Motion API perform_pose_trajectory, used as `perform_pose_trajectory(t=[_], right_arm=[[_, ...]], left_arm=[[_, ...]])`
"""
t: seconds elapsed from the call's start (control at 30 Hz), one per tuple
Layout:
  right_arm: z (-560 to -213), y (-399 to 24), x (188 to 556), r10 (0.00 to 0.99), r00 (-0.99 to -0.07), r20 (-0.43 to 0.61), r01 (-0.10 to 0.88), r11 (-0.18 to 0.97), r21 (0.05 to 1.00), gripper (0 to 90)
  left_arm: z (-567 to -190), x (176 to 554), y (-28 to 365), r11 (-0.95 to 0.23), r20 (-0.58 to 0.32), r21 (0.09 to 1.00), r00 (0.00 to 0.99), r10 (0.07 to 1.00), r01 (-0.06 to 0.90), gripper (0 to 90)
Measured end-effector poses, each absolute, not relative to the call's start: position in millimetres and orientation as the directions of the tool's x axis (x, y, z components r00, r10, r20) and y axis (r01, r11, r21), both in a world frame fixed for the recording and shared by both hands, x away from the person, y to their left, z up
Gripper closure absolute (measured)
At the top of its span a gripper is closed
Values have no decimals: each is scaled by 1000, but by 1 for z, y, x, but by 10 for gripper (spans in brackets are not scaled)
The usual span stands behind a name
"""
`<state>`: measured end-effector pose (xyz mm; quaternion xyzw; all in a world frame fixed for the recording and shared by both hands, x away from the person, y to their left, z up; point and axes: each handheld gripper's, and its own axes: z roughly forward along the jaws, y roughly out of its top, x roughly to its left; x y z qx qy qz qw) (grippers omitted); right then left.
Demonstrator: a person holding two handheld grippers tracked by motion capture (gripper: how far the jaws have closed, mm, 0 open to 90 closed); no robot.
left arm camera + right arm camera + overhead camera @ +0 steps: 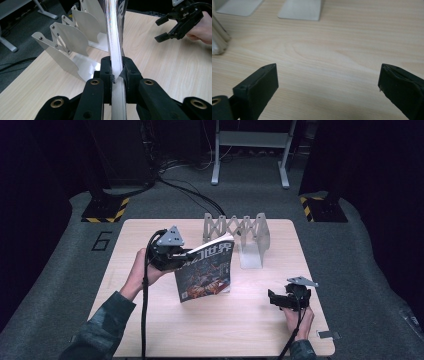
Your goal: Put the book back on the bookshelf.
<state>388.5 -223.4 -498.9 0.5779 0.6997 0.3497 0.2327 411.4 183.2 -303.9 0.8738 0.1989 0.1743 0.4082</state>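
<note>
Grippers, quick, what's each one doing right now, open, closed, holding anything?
Left gripper: closed on the magazine, held upright on the table.
Right gripper: open, empty, just above the table.

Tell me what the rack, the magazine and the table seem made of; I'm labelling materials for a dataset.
Rack: probably sheet metal with a matte silver-grey finish, judging by thin flat plates joined with rivets. Magazine: paper, with a glossy printed cover and a pale stack of page edges. Table: wood or wood-look laminate, light with visible grain; which one cannot be told.
</note>
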Motion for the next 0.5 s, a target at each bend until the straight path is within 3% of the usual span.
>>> perform_pose_trajectory(t=[0.5], right_arm=[[-528, -236, 398, 986, -164, 21, 683, 98, 724, 34]], left_arm=[[-301, 411, 183, -600, 141, 770, 861, 489, 216, 810]])
